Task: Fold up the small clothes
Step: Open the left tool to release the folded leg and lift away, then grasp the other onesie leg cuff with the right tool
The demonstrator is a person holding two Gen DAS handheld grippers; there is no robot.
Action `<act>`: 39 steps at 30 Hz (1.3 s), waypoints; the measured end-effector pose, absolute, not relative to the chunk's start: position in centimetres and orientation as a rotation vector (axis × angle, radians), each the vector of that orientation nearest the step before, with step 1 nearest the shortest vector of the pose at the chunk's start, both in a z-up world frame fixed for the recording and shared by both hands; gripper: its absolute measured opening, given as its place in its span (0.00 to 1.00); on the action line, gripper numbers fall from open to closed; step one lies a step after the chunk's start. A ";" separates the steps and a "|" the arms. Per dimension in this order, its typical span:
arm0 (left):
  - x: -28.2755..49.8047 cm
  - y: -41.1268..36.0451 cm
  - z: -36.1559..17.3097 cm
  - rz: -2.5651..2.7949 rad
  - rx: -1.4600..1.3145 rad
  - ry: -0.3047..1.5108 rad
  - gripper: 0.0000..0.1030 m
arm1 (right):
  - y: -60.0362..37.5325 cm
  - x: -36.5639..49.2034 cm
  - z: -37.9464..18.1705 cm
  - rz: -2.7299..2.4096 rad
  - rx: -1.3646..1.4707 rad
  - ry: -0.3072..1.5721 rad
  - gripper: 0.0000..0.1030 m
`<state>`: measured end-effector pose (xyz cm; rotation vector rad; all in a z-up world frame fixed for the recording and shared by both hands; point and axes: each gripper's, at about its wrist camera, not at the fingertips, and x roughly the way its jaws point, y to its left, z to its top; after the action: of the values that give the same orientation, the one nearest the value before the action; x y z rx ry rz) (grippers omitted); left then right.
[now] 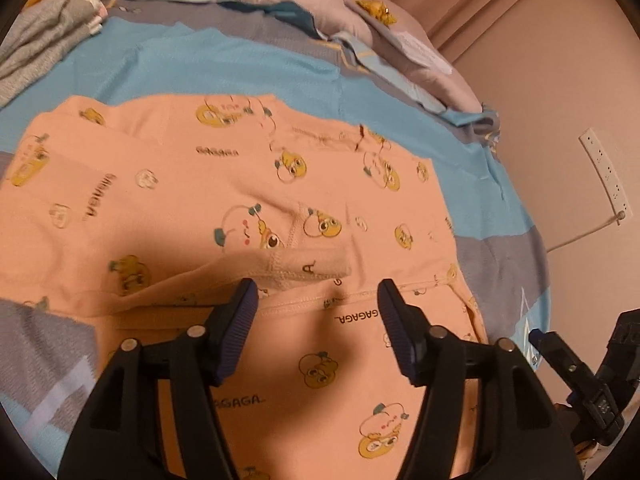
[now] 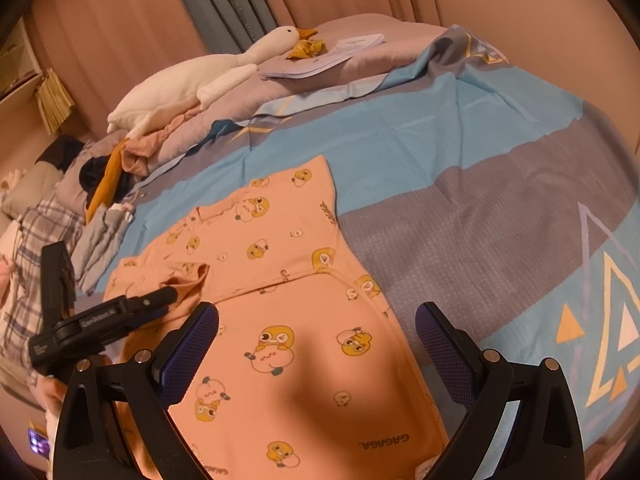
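On the bed, over its blue and grey cover, the peach garment printed with yellow cartoon ducks is lying spread out, one sleeve folded across its middle. I am holding my left gripper just above the garment's hem, its jaws standing apart with nothing pinched between the pads; the cloth is lying flat beneath them. My right gripper is hovering over the lower part of the same garment, its jaws also gaping wide and gripping nothing. From the right wrist view, my left gripper is showing at the left edge, pointing toward the folded sleeve. A white plush goose is resting on the pillows at the head of the bed, with some papers lying beside it. Grey folded clothes are sitting at the far left of the bed, well apart from the garment.
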<state>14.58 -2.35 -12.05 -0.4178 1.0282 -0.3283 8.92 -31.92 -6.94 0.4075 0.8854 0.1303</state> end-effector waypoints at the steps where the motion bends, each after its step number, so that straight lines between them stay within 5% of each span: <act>1: 14.3 -2.1 -11.6 -0.326 -0.419 1.014 0.63 | -31.9 8.9 -6.9 0.132 0.407 0.886 0.95; 10: 11.1 2.3 -6.6 -0.235 -0.464 0.864 0.81 | -30.9 9.2 -6.3 0.152 0.387 0.881 0.95; 24: 6.6 11.6 -6.8 0.116 -0.520 0.802 0.86 | -26.5 12.4 -4.7 0.355 0.458 0.912 0.95; 33: 5.0 13.7 -8.1 0.199 -0.516 0.824 0.86 | -20.2 17.1 -8.3 0.498 0.591 1.107 0.66; 39: 4.6 14.3 -8.5 0.219 -0.524 0.836 0.86 | -17.3 18.7 -10.4 0.490 0.588 1.198 0.61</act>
<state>4.56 14.34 -8.49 -0.5235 0.8364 0.2186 18.69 -17.26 -10.42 0.5883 1.1980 0.4899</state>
